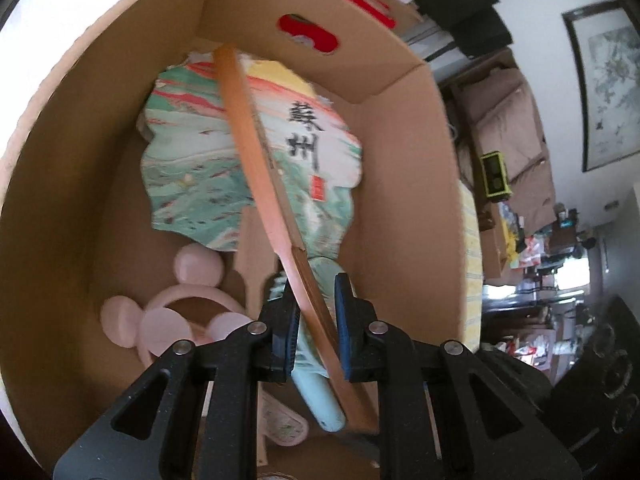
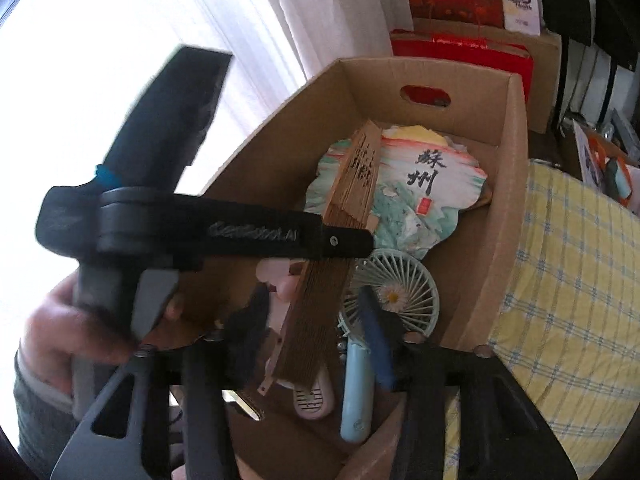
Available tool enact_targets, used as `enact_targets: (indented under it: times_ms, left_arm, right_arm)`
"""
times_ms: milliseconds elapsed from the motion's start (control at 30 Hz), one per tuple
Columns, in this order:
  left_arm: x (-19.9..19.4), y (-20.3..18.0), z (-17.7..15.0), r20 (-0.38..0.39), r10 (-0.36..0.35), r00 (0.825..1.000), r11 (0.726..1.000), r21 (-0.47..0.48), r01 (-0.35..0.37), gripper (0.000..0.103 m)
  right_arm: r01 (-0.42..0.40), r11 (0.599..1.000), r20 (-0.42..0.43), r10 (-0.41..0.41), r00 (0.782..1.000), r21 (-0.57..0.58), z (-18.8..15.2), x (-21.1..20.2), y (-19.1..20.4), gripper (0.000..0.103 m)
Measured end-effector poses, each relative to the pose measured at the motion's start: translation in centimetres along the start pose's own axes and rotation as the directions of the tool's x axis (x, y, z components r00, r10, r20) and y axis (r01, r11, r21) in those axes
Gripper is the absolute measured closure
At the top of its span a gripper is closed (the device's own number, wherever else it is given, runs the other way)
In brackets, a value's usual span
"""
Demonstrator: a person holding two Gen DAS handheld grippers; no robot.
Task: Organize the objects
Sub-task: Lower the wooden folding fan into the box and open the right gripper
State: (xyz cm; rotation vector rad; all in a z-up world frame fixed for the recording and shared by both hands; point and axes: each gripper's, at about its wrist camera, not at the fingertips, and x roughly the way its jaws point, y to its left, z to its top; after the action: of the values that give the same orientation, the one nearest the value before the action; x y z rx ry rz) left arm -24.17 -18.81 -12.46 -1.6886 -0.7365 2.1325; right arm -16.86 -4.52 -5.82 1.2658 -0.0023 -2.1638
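Note:
My left gripper (image 1: 314, 292) is shut on a folded brown wooden fan (image 1: 256, 152) and holds it slanted over an open cardboard box (image 1: 400, 160). In the right wrist view the left gripper (image 2: 344, 242) crosses from the left, clamping the wooden fan (image 2: 360, 160) across its middle. My right gripper (image 2: 316, 328) is open, its fingers on either side of the fan's lower end with gaps showing. In the box (image 2: 508, 160) lie a painted paper fan (image 2: 420, 200) with black characters, a light-blue handheld electric fan (image 2: 394, 292) and a pink mouse-eared item (image 1: 192, 304).
A hand (image 2: 60, 328) grips the left tool's handle at the left. A yellow checked cloth (image 2: 560, 280) lies right of the box. Red bags (image 2: 460, 52) and more cartons stand behind it, beside a white curtain (image 2: 320, 20). Cluttered furniture (image 1: 512, 132) fills the room's right side.

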Motion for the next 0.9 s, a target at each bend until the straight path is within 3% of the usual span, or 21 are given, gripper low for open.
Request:
enact_targets:
  times_ms: [200, 333, 500, 667, 733, 800, 900]
  left_arm:
    - [-0.1, 1.5, 0.3, 0.015, 0.047, 0.999, 0.998, -0.030, -0.046, 0.086]
    - [-0.5, 1.6, 0.1, 0.034, 0.088, 0.996, 0.996, -0.017, -0.087, 0.057]
    - [-1.2, 1.2, -0.6, 0.060, 0.131, 0.990, 0.991, 0.008, -0.132, 0.047]
    - [-2.8, 0.2, -1.6, 0.120, 0.186, 0.975, 0.981, 0.041, -0.192, 0.026]
    - [-3.8, -0.4, -2.4, 0.157, 0.186, 0.970, 0.980, 0.042, -0.195, 0.022]
    - [-4.6, -0.9, -3.3, 0.189, 0.179, 0.966, 0.981, 0.047, -0.191, 0.010]
    - [-5.4, -1.6, -4.5, 0.225, 0.163, 0.961, 0.982, 0.055, -0.180, 0.008]
  right_arm:
    - [0.007, 0.999, 0.025, -0.006, 1.000, -0.046, -0.6, -1.8, 0.7, 0.041]
    - [0.038, 0.996, 0.046, -0.034, 0.998, -0.082, -1.3, -3.3, 1.0, 0.036]
    - [0.078, 0.992, 0.070, -0.071, 0.995, -0.096, -1.8, -4.8, 0.7, 0.030]
    - [0.133, 0.986, 0.101, -0.123, 0.987, -0.100, -2.3, -6.4, -0.2, 0.026]
    - [0.158, 0.983, 0.118, -0.147, 0.982, -0.091, -2.6, -7.1, -0.8, 0.024]
    - [0.173, 0.982, 0.131, -0.162, 0.978, -0.075, -2.9, -7.6, -1.5, 0.022]
    - [0.182, 0.982, 0.136, -0.175, 0.975, -0.047, -3.2, -8.2, -2.7, 0.021]
